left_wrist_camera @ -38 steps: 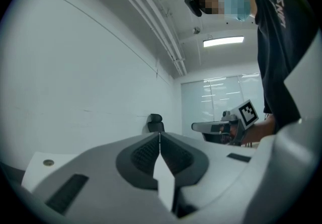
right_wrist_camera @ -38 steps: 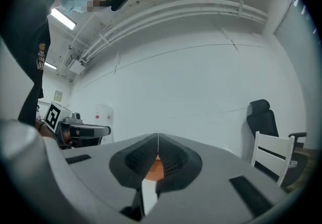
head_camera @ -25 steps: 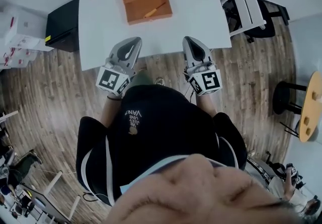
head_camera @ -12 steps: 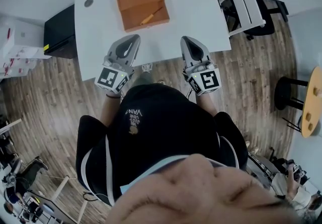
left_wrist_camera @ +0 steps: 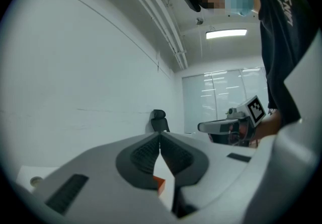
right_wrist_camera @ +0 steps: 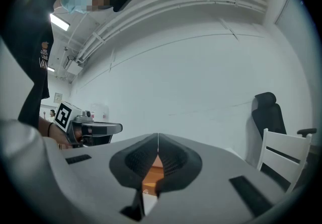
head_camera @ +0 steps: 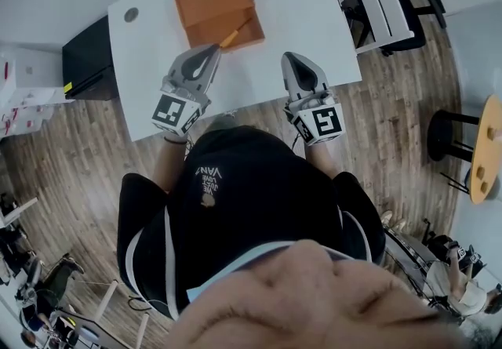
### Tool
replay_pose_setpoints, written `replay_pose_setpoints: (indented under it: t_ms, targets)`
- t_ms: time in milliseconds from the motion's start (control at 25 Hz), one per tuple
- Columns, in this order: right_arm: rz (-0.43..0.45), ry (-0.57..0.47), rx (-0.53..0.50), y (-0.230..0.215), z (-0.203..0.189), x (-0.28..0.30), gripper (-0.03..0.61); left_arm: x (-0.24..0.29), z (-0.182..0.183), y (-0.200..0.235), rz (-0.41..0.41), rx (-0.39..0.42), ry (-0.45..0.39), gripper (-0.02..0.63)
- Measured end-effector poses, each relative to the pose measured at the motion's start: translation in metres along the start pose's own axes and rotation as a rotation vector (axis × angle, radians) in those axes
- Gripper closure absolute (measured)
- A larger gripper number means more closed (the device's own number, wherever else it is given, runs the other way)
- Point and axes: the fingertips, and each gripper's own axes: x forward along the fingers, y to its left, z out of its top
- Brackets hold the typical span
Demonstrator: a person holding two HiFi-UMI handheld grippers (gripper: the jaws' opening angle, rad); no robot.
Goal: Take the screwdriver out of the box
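Left tool (head_camera: 214, 51) nearer box (head_camera: 208, 2) (front edge)

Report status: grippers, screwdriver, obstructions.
Left gripper shut, empty, beside orange cardboard box. Right gripper shut, empty, over white table. Yellow-handled screwdriver lies in box, untouched. Nothing blocking.

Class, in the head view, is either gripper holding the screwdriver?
No: the screwdriver lies in the orange box, while the left gripper and right gripper are shut and empty.
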Motion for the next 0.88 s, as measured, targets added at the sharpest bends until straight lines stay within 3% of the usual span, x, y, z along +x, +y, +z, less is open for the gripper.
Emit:
replay_pose_setpoints:
  t_ms: [320,880]
  targets:
    - [-0.048,0.012,0.01,-0.012,-0.002,0.019,0.567,0.031,0.013,0.024,-0.048,0.027,-0.029,0.597]
    - [-0.072,0.028,0.012,-0.018,-0.001,0.052,0.566,0.073,0.001,0.054,-0.11,0.025,0.023,0.597]
